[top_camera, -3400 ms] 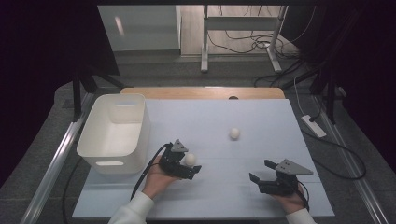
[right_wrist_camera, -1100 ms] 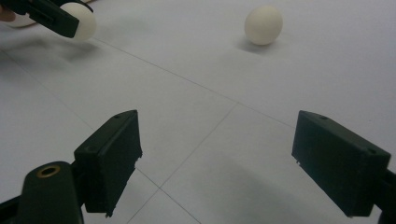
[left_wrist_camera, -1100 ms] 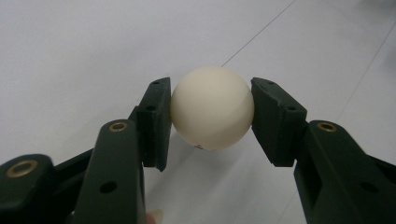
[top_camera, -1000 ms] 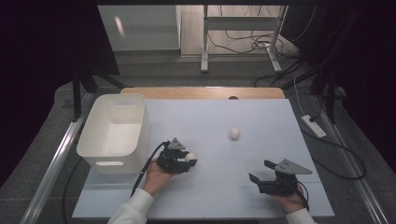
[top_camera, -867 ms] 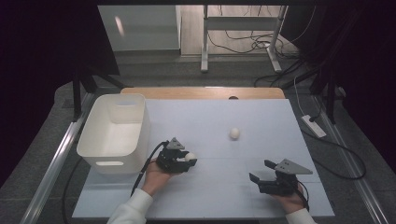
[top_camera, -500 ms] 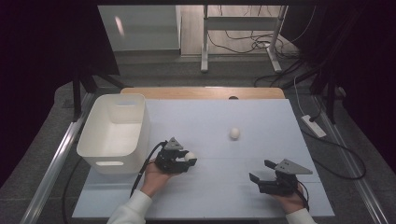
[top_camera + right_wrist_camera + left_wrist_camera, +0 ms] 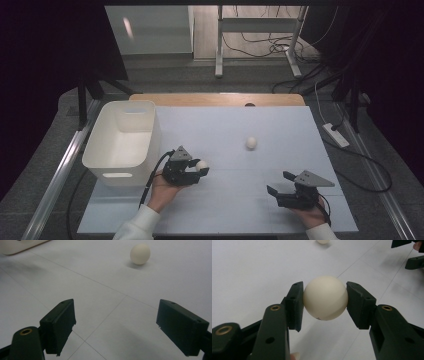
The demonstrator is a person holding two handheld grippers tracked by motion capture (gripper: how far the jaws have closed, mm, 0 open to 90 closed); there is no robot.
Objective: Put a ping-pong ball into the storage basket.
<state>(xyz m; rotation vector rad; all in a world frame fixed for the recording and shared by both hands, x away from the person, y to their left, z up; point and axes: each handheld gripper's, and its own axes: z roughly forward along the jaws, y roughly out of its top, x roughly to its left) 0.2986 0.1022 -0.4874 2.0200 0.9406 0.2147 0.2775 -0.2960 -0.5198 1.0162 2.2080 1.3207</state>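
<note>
My left gripper (image 7: pixel 325 298) is shut on a cream ball (image 7: pixel 325 297), both jaws pressed against its sides just above the white table. In the high view this held ball (image 7: pixel 201 165) sits at the tip of the left gripper (image 7: pixel 199 170), right of the white bin (image 7: pixel 122 142). A second cream ball (image 7: pixel 251 142) lies free near the table's middle, also visible as the loose ball (image 7: pixel 140 253) far ahead in the right gripper view. My right gripper (image 7: pixel 277 184) rests low at the front right, jaws wide open (image 7: pixel 116 322) with nothing between them.
The white bin stands at the table's left side, and its bottom corner (image 7: pixel 15 246) shows in the right gripper view. A power strip (image 7: pixel 336 135) and cables lie on the floor to the right. A metal rail (image 7: pixel 60 170) runs along the left.
The left gripper with the ball has shifted slightly, ending a little nearer the bin and turned. The right gripper and the loose ball have stayed put.
</note>
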